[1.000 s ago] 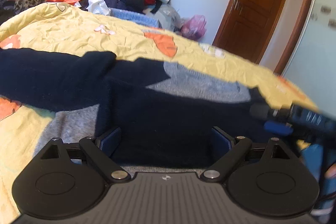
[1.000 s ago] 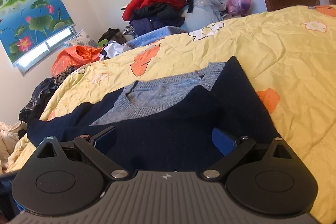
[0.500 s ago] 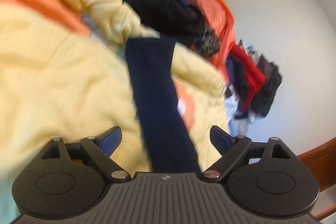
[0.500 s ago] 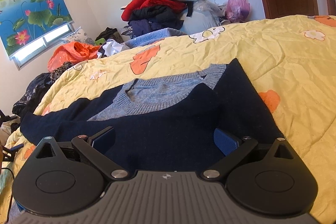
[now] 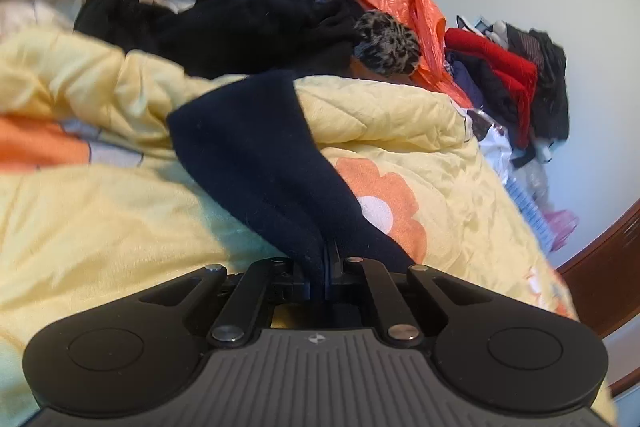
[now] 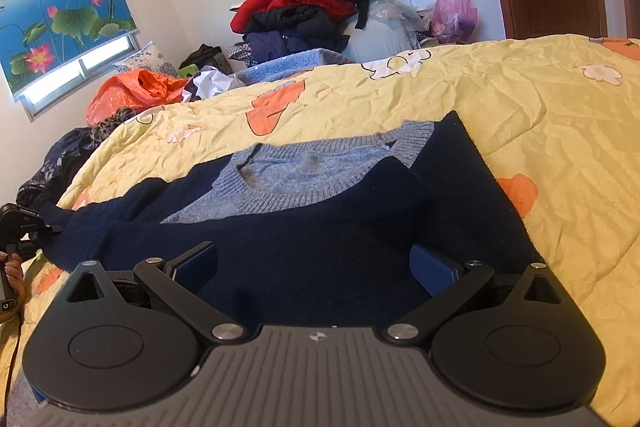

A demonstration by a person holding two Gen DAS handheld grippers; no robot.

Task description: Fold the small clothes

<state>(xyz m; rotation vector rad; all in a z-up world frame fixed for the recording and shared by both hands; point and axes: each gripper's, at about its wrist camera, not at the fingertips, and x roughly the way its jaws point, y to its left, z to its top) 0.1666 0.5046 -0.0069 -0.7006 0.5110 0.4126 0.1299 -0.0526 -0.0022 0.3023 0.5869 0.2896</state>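
**Left wrist view: sleeve pinched, body lies rightward**

Left wrist shows the navy sleeve [image 5: 256, 155] running straight ahead from the left claw [image 5: 325, 267], which is pressed together on its near part. Its sweater [image 6: 320, 251] lies flat on the bed [image 6: 560, 115]; the right claw [image 6: 314, 267] hovers spread over the body. Bare quilt lies right of the sweater; a clothes pile [image 5: 224, 15] crowds the sleeve's far end.

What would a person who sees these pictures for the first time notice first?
Most striking is the navy and grey-blue sweater spread flat on the yellow flowered quilt. The left gripper is shut on the sweater's navy sleeve, while the right gripper hangs open over its body. At the far wall a pile of red and black clothes also catches the eye.
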